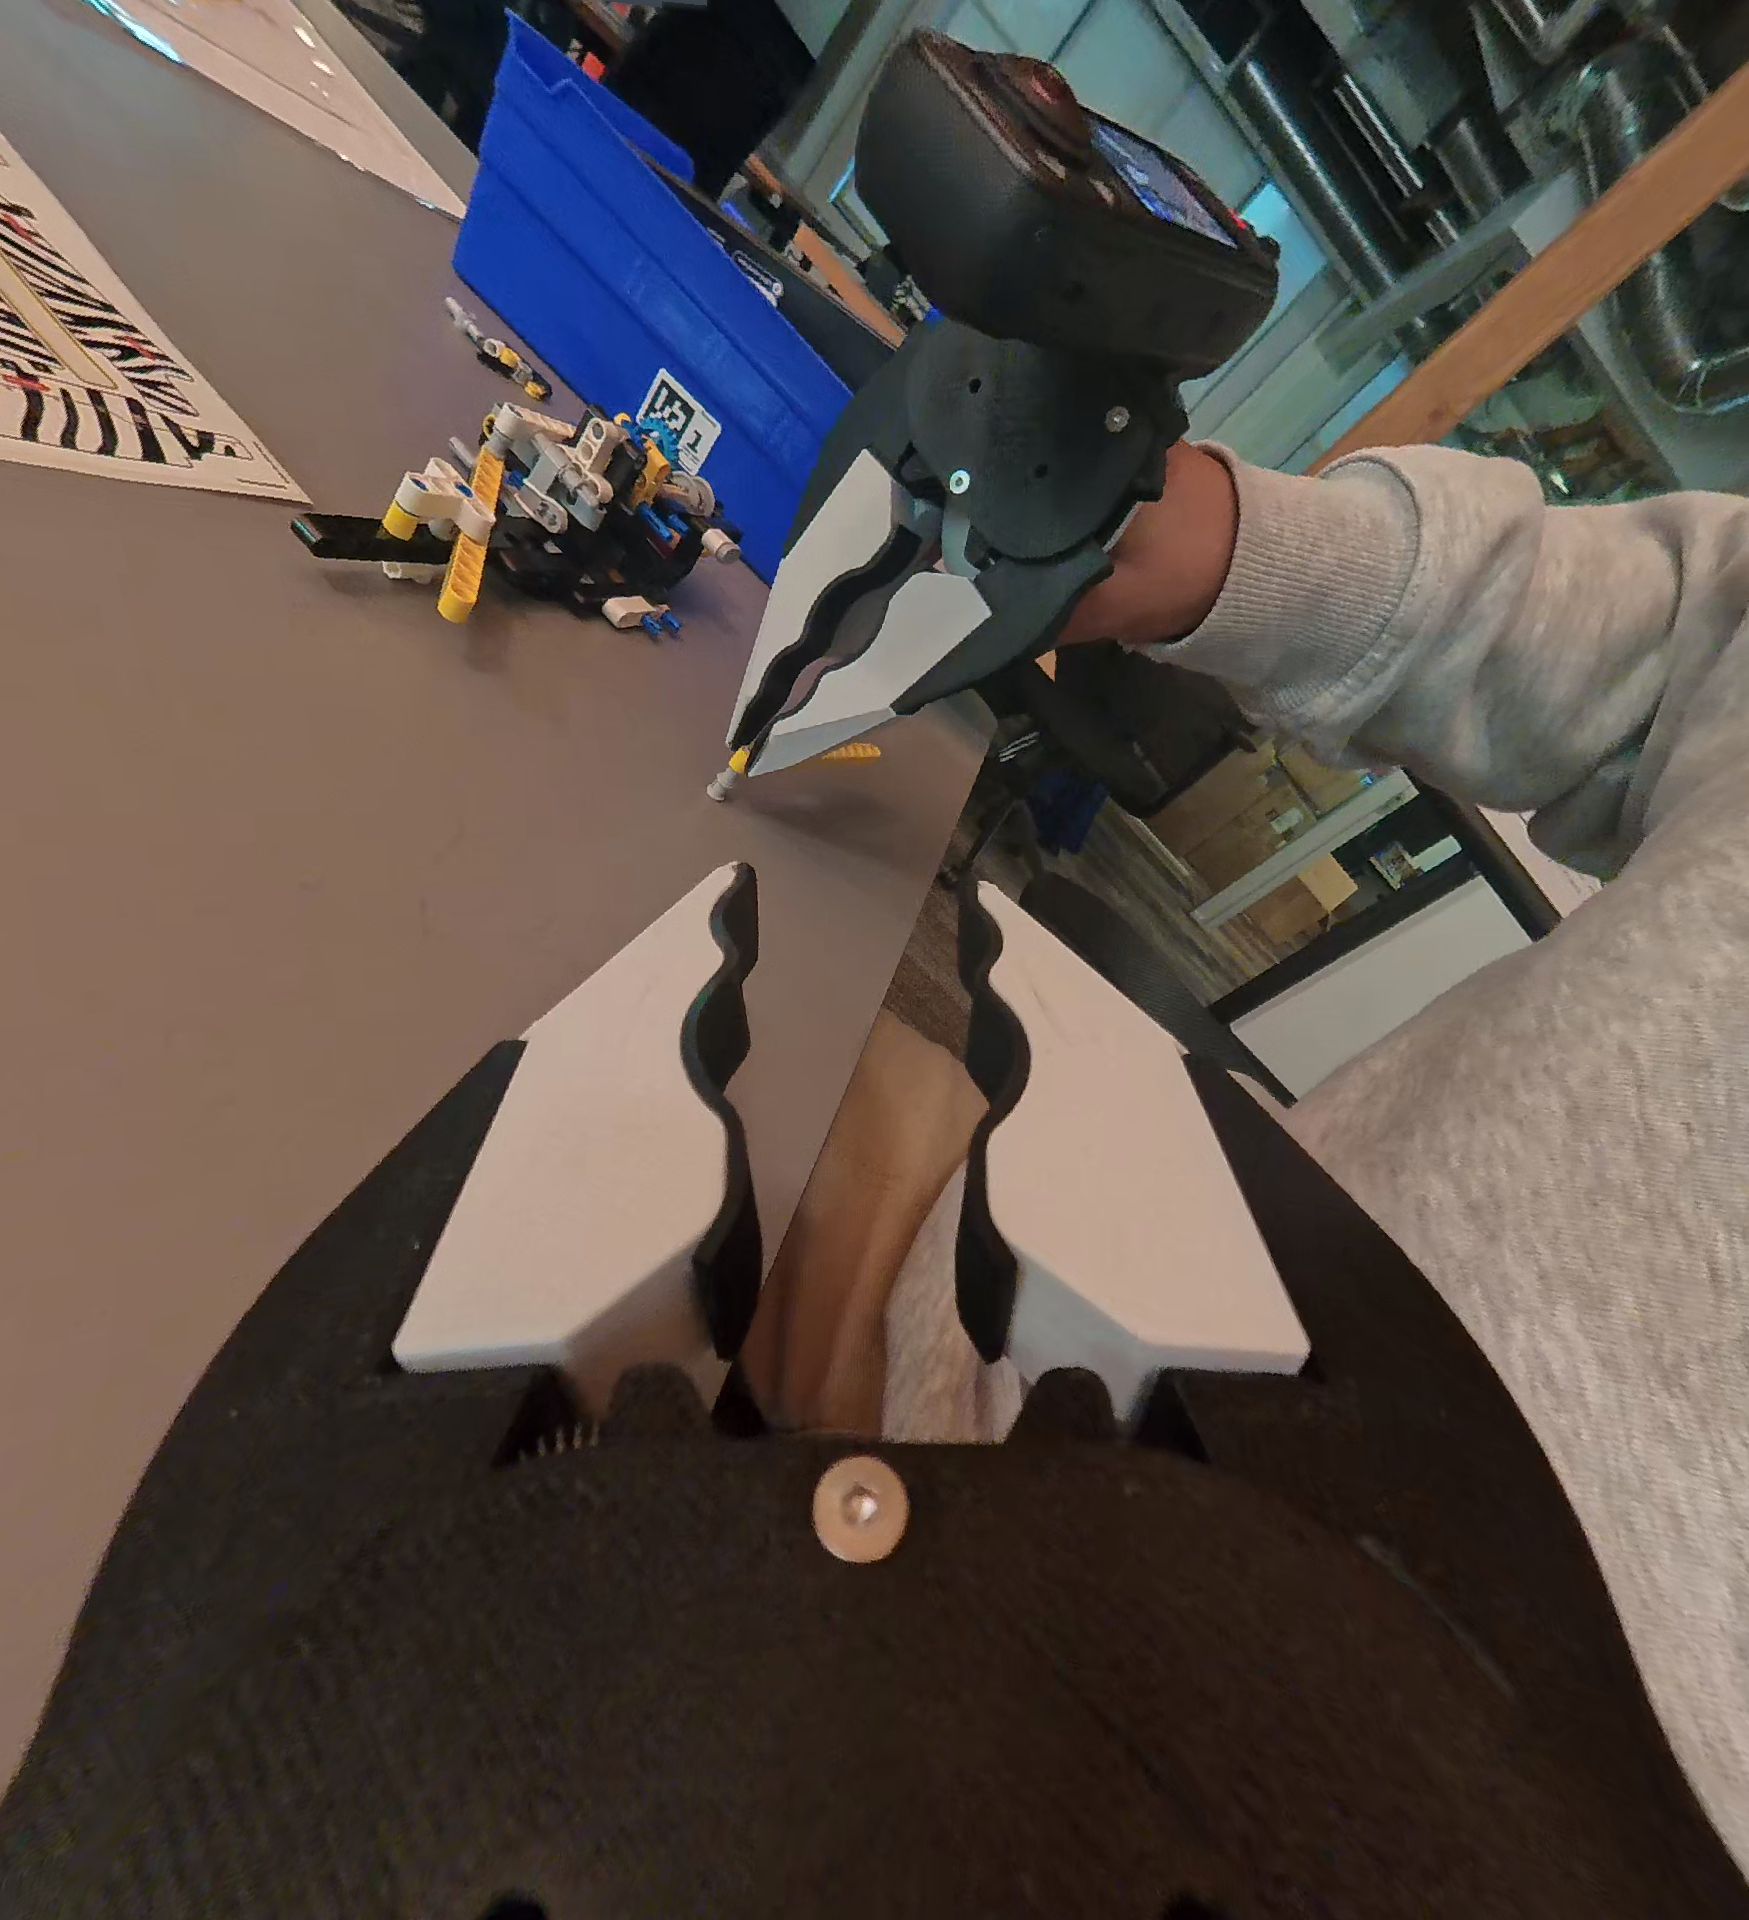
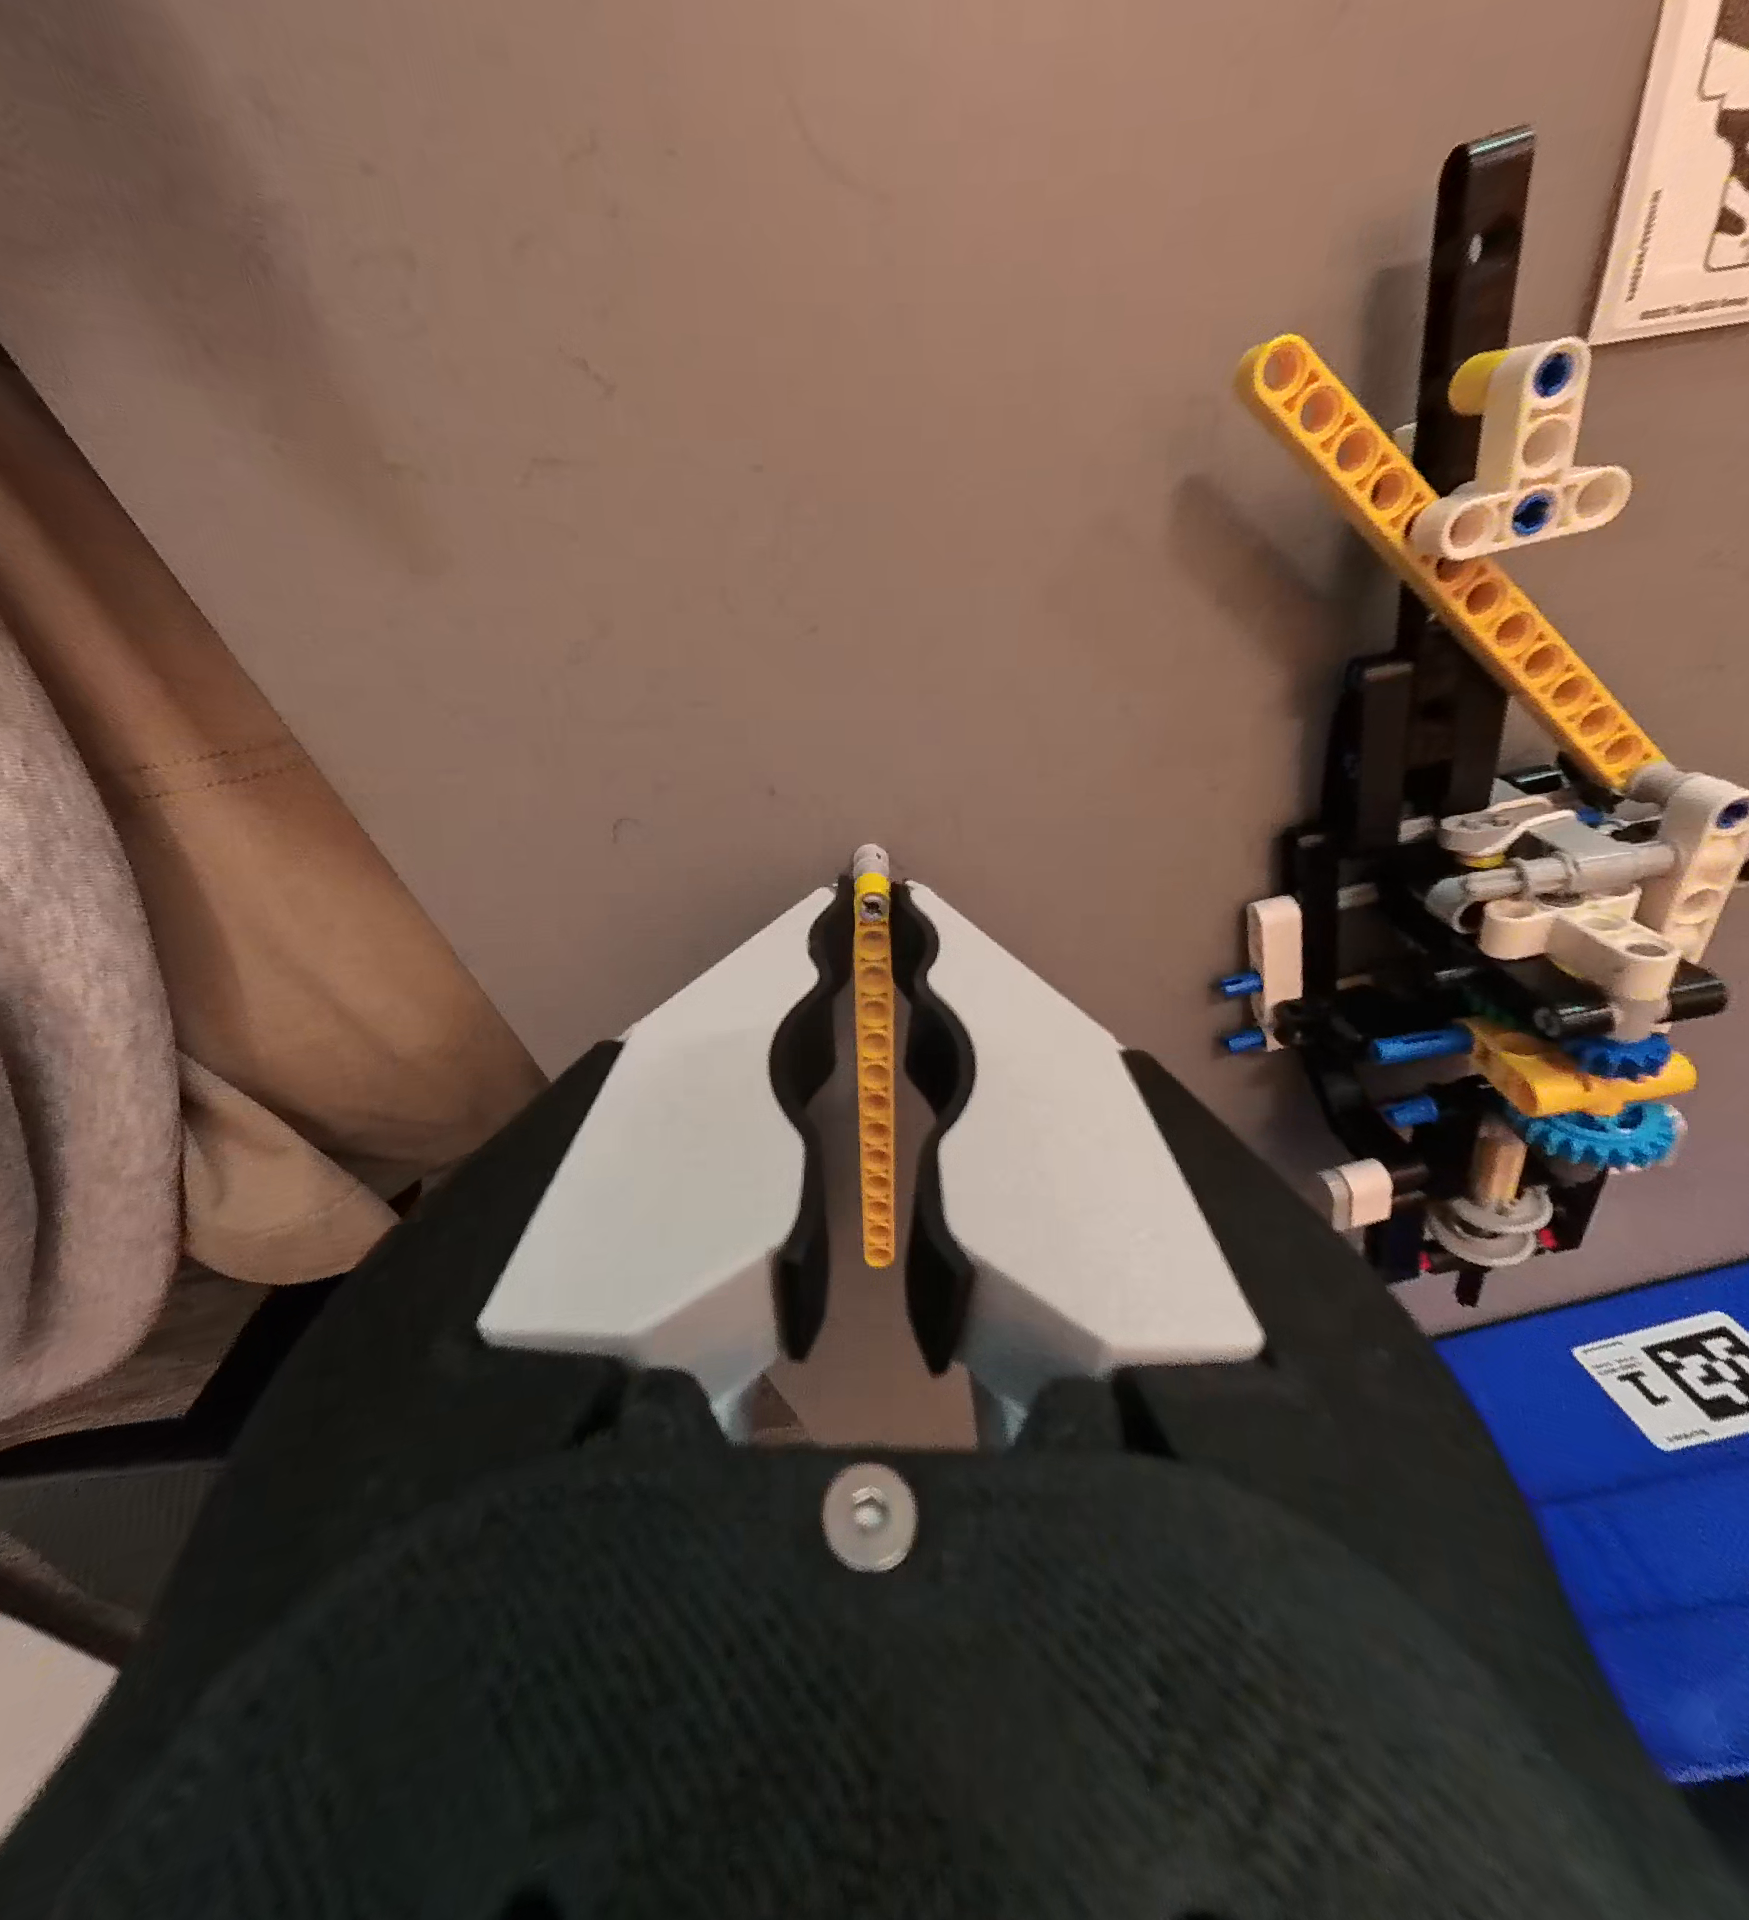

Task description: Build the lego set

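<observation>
The half-built lego model (image 1: 548,509) of black, yellow, white and blue parts lies on the grey table; it also shows at the right in the right wrist view (image 2: 1504,935). My right gripper (image 2: 875,894) is shut on a long yellow beam (image 2: 875,1070) with a grey pin (image 2: 870,860) through its far end. In the left wrist view that gripper (image 1: 750,764) holds the pin (image 1: 722,787) down near the table by its front edge. My left gripper (image 1: 854,883) is open and empty, near the table edge, just short of the right gripper.
A blue bin (image 1: 631,281) with a white tag stands behind the model; it also shows in the right wrist view (image 2: 1680,1538). A printed sheet (image 1: 39,312) lies at the left. Small loose parts (image 1: 501,348) lie by the bin. A grey sleeve (image 1: 1421,623) reaches in from the right. My right fingertips sit around 15 centimeters from my left ones.
</observation>
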`<action>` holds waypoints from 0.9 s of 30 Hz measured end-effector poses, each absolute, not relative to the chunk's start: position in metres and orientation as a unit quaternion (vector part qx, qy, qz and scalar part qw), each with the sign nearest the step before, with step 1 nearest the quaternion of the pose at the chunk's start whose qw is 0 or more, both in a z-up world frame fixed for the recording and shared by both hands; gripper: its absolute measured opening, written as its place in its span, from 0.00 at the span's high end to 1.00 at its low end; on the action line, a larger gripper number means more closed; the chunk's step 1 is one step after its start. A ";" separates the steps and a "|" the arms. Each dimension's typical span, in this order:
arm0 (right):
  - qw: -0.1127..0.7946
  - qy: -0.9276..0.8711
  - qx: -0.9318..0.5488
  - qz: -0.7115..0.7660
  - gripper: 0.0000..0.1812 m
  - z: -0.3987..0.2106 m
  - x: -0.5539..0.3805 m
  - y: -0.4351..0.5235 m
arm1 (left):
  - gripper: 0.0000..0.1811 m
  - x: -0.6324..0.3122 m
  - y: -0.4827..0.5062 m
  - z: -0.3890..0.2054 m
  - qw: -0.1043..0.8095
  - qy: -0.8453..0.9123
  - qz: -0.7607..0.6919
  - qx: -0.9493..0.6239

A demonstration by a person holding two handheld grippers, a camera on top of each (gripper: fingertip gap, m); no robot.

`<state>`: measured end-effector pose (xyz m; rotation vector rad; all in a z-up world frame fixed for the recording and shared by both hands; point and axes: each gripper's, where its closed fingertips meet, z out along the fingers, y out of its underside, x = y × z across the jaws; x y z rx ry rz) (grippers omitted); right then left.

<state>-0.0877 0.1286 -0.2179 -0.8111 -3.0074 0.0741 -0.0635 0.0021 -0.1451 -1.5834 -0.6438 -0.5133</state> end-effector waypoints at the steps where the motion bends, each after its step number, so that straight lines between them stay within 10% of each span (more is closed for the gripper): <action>1: 0.010 -0.965 -0.261 0.025 0.97 -0.219 -0.088 0.129 | 0.80 -0.063 0.002 -0.145 0.628 -0.281 -0.224 -0.691; 22: 0.030 -0.966 -0.255 0.034 0.97 -0.224 -0.089 0.130 | 0.80 -0.064 0.001 -0.144 0.631 -0.280 -0.225 -0.688; 27: 0.031 -0.917 -0.296 0.267 0.97 -0.173 -0.100 0.057 | 0.78 -0.061 0.004 -0.144 0.632 -0.274 -0.209 -0.694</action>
